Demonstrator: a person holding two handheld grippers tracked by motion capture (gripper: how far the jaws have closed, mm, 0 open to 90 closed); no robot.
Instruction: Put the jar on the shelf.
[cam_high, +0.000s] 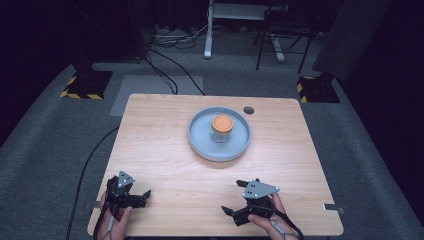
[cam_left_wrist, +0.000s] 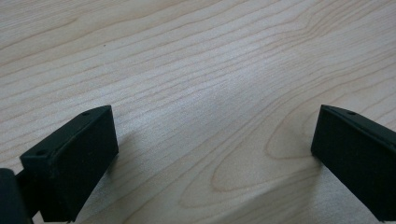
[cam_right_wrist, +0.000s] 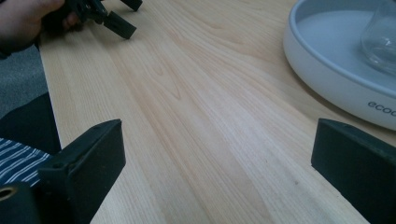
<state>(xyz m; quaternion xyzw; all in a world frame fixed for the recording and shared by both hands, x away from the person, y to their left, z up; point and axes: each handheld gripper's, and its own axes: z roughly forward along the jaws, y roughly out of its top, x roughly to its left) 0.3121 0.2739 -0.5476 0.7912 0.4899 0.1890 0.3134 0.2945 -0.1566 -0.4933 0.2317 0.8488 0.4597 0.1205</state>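
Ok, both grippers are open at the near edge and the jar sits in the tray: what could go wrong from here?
1. The jar has clear glass walls under an orange lid; open jaws closing on it could slip or tip it.
2. It stands inside the grey tray, so a low approach by the right gripper may catch the raised rim and shove the tray.
3. The left gripper trails a cable off the table's edge, which could snag.

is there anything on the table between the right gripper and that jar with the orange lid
Nothing visible. Bare wood lies between the open right gripper and the grey tray that holds the jar. Only the tray's raised rim stands around the jar, so a reach would have to go over it.
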